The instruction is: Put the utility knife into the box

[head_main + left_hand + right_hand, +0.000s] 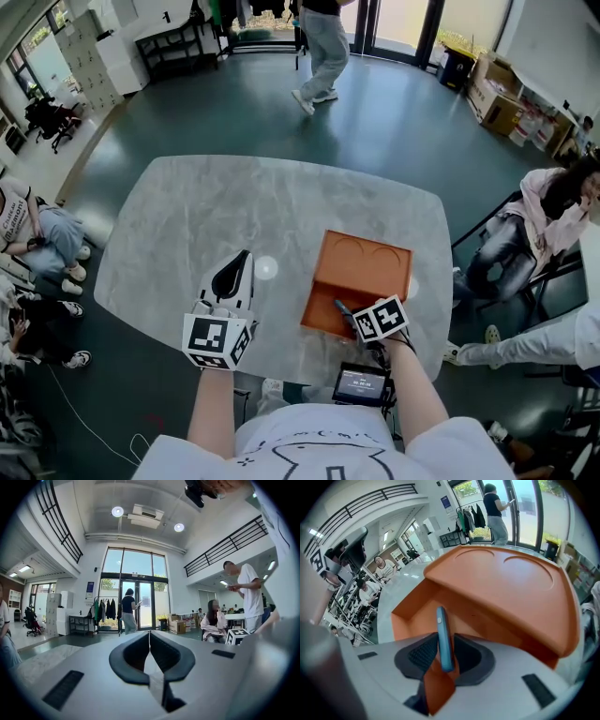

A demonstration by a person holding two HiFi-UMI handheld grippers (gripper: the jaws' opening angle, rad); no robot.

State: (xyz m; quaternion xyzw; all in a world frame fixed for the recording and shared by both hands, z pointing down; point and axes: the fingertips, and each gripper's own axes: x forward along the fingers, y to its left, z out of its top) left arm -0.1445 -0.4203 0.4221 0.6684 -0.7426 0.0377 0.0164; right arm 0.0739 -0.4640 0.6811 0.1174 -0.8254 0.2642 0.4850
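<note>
Closest in, the right forearm reaches forward and slightly inward. Its right gripper [347, 310] has its jaws clamped on the blue utility knife [442, 637], which stands on edge between the pads and points ahead. The knife tip sits at the mouth of the orange box [506, 585], over the near wall, under what looks like a raised lid.

I judge the step in hand to be the insertion: the knife is carried and lined up but not yet released. The next move calls for pushing it a little deeper and lower into the opening, clear of the lid's edge, then parting the jaws.

The left gripper [231, 277] is held to the left of the box, jaws pressed together on nothing, aimed away across the grey table [234, 202]. Beyond, people sit and stand around the room.
</note>
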